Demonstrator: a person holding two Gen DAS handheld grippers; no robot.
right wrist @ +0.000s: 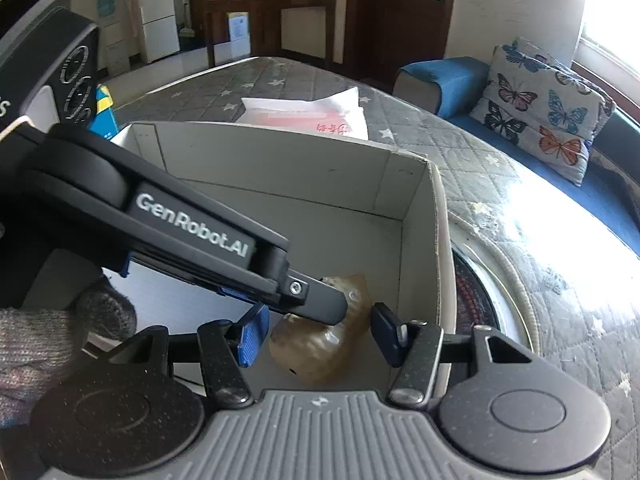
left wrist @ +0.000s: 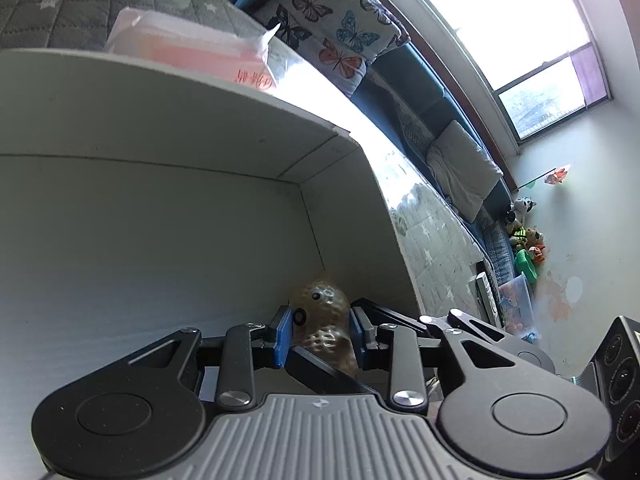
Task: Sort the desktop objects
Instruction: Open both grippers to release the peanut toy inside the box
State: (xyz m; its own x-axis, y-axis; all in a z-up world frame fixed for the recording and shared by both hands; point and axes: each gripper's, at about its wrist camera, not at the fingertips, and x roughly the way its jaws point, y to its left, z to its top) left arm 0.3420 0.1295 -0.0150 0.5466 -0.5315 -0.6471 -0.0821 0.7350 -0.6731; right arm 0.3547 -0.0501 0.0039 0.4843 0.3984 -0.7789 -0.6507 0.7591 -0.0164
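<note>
A: As seen from the left wrist cam, the left gripper [left wrist: 320,334] is down inside the white box [left wrist: 160,220], blue pads [left wrist: 283,336] either side of a squishy amber toy [left wrist: 326,320] w/ black eyes. Pads sit close at its flanks; can't tell if they actually press it.

B: Where's the toy?

A: On the box floor, near the right-hand corner. Behind the box rim: a pink-and-white packet [left wrist: 192,48] on the grey quilt [left wrist: 60,4], a butterfly pillow [left wrist: 328,28], a window.

B: Right wrist cam?

A: Shows what the left can't: the left gripper [right wrist: 320,304] from outside, reaching in from the left, tip laid over the amber toy [right wrist: 320,348]. Contact still unclear. Right gripper [right wrist: 316,334] is spread wide, fingers [right wrist: 252,334] clear of the toy, holding nothing. Also a gloved hand [right wrist: 48,340] at lower left, white box [right wrist: 280,168] wall, round metal item [right wrist: 480,292] just right of the box, fridge [right wrist: 158,12] far back.
</note>
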